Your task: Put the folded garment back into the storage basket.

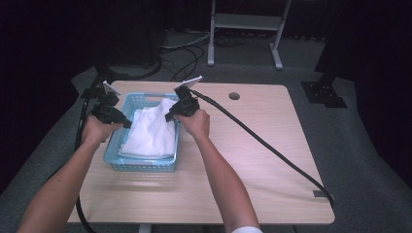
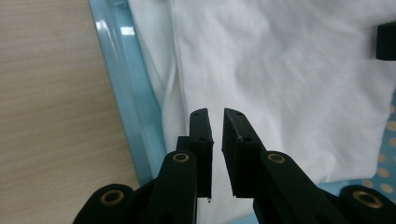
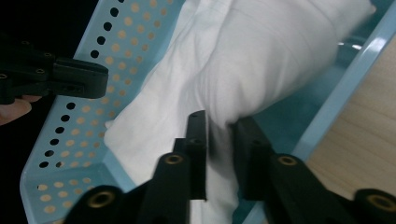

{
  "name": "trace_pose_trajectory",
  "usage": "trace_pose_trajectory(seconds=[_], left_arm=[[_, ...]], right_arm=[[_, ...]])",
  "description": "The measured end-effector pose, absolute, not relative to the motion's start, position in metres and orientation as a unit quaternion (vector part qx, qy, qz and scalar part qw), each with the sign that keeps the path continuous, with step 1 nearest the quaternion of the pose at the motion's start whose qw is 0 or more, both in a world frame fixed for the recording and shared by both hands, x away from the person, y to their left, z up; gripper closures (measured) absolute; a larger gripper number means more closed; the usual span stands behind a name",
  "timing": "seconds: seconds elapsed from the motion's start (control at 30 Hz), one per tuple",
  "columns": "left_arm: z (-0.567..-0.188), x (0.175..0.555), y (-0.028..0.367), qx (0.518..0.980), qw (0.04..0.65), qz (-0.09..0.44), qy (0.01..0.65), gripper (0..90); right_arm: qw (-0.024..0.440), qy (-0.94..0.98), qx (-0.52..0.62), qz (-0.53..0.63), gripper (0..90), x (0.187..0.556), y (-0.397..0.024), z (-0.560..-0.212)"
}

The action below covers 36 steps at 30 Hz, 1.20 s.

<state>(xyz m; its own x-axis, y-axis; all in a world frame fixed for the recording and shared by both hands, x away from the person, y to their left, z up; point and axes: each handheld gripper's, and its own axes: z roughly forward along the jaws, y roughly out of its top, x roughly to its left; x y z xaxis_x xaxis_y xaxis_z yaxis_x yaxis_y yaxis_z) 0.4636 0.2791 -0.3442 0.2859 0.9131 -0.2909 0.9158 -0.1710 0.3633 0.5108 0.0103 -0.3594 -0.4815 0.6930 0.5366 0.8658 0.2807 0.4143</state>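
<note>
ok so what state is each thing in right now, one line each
white cloth: loosely folded and rumpled, lying inside the basket, one fold between the right gripper's jaws
blue basket: upright on the table, holding the cloth
left gripper: shut, nothing between the jaws, poised over the cloth's edge near the basket wall
right gripper: jaws a little apart, a fold of cloth between them
table: bare wood beside the basket

A plain white cloth (image 1: 151, 130) is seen inside a light blue basket (image 1: 114, 143), whose walls are patterned with rows of small round holes. The table (image 1: 252, 160) beneath is finished in a pale wood grain. Both the left gripper (image 1: 129, 124) and the right gripper (image 1: 167, 117) are coloured black, with brass-coloured rings seen at the jaw pivots.
</note>
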Motion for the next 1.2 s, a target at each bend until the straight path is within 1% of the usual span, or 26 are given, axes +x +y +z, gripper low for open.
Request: trace_pose_trajectory(seconds=[0.07,0.13,0.17,0.23,0.3,0.57,0.83,0.97,1.2], left_arm=[[-0.344,0.464,0.277,0.766,0.244,-0.003,0.595,80.3],[-0.343,0.463,0.275,0.766,0.246,-0.002,0.594,79.0],[-0.343,0.463,0.275,0.766,0.246,-0.002,0.594,78.6],[-0.342,0.463,0.273,0.764,0.251,-0.001,0.595,76.0],[-0.341,0.463,0.273,0.763,0.253,-0.001,0.594,75.4],[-0.337,0.460,0.270,0.763,0.263,0.002,0.591,70.0],[-0.334,0.457,0.265,0.760,0.271,0.006,0.590,64.9],[-0.332,0.455,0.261,0.758,0.275,0.009,0.591,62.5],[-0.327,0.450,0.255,0.757,0.283,0.013,0.589,52.9]], right_arm=[[0.104,-0.793,-0.484,-0.355,68.3,0.510,0.007,-0.353],[0.097,-0.791,-0.480,-0.365,66.8,0.509,0.005,-0.347],[0.086,-0.792,-0.479,-0.370,66.4,0.508,0.004,-0.344],[0.081,-0.791,-0.477,-0.374,66.6,0.508,0.003,-0.342],[0.075,-0.794,-0.473,-0.375,66.4,0.507,0.001,-0.340],[0.072,-0.792,-0.460,-0.396,62.8,0.503,-0.006,-0.342],[0.068,-0.797,-0.433,-0.415,55.0,0.495,-0.016,-0.337],[0.062,-0.801,-0.423,-0.419,53.1,0.490,-0.020,-0.336],[0.049,-0.807,-0.406,-0.426,47.8,0.481,-0.027,-0.331]])
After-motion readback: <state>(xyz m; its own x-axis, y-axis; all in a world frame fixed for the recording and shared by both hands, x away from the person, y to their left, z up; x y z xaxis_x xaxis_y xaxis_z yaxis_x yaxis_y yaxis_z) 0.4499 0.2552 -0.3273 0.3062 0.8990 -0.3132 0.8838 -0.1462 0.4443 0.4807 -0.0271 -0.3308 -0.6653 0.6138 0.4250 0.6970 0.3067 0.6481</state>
